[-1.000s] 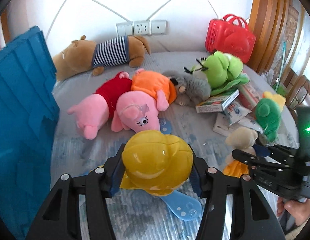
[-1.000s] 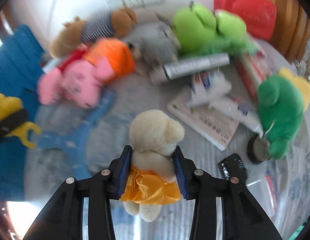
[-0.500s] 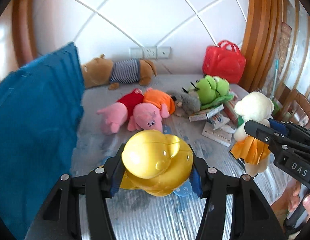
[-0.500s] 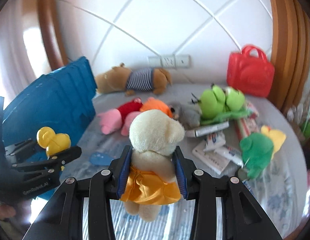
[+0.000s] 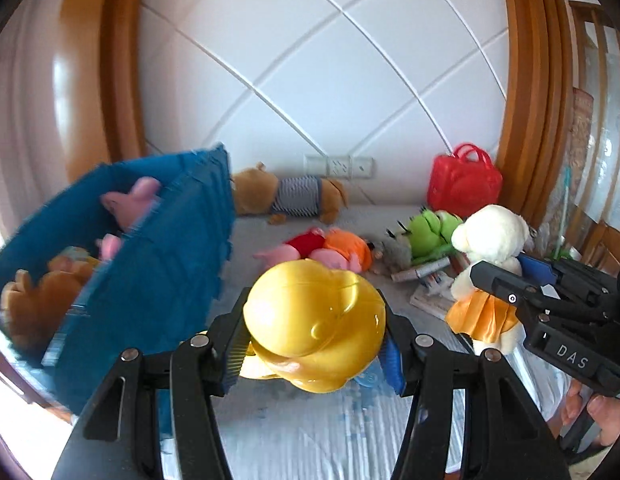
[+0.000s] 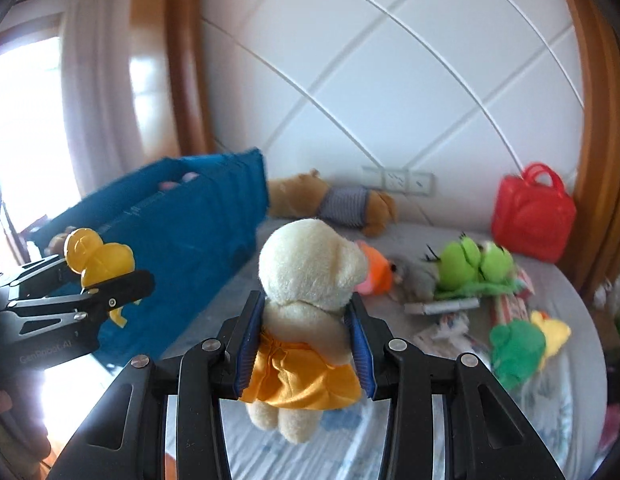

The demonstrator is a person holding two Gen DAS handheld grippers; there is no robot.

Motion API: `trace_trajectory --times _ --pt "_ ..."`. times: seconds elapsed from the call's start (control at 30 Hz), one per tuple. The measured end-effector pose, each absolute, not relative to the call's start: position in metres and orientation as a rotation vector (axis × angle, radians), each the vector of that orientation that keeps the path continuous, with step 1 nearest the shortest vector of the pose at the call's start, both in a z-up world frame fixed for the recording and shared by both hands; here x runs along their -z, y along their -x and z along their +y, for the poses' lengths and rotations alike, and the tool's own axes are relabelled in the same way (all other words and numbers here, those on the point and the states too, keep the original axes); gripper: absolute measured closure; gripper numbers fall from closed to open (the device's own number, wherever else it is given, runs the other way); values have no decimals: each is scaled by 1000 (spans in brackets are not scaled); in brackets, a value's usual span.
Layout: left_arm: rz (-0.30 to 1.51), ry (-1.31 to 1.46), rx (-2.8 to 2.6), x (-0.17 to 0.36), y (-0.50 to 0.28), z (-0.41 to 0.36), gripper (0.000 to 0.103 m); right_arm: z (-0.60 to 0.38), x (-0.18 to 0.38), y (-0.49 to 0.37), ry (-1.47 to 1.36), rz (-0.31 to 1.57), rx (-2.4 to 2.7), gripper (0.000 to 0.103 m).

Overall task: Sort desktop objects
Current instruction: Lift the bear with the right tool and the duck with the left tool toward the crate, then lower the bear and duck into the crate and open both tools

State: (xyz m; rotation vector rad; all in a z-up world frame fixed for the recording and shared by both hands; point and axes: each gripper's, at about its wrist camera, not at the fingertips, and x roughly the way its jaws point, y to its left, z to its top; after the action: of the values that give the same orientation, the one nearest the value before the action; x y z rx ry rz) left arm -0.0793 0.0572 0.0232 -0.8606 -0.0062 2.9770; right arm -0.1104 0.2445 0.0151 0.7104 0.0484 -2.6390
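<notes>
Plush toys fill the blue crate (image 5: pixel 150 280): a pink one (image 5: pixel 130 200) and a brown one (image 5: pixel 34 308). Left gripper (image 5: pixel 313 344) fingers clamp a yellow duck (image 5: pixel 313 316) beside it; right gripper (image 6: pixel 306 340) fingers clamp a cream bear (image 6: pixel 310 276) above the bench (image 5: pixel 310 432).

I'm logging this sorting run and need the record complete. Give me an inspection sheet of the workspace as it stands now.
Surface: grey patterned table, crowded at the far side.
Job's things: yellow plastic duck and cream plush bear in an orange skirt, both lifted; blue bin already holds plush toys.
Clutter: striped-shirt bear, pink pigs, green frog, small green plush, tubes and leaflets, red bag.
Grippers: left tongs shut on the duck; right tongs shut on the bear.
Cables: nothing seen.
Surroundings: white panelled wall, wall sockets, wooden frame.
</notes>
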Motion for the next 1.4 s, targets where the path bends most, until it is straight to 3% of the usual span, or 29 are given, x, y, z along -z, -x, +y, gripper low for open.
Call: trace_trajectory --times 0.37,0.53,0.87,1.4 --pt "-22 562 -3186 -119 27 -22 52 159 -90 93 -422 96 2494 63" --pt "12 526 -3290 -163 53 -83 53 93 -122 114 -385 57 2391 63" --pt "161 816 -3251 -137 103 -213 53 -60 -139 155 -435 167 2365 63" --pt "84 1251 -3027 -26 196 -325 52 -173 -32 228 -884 294 2361 63"
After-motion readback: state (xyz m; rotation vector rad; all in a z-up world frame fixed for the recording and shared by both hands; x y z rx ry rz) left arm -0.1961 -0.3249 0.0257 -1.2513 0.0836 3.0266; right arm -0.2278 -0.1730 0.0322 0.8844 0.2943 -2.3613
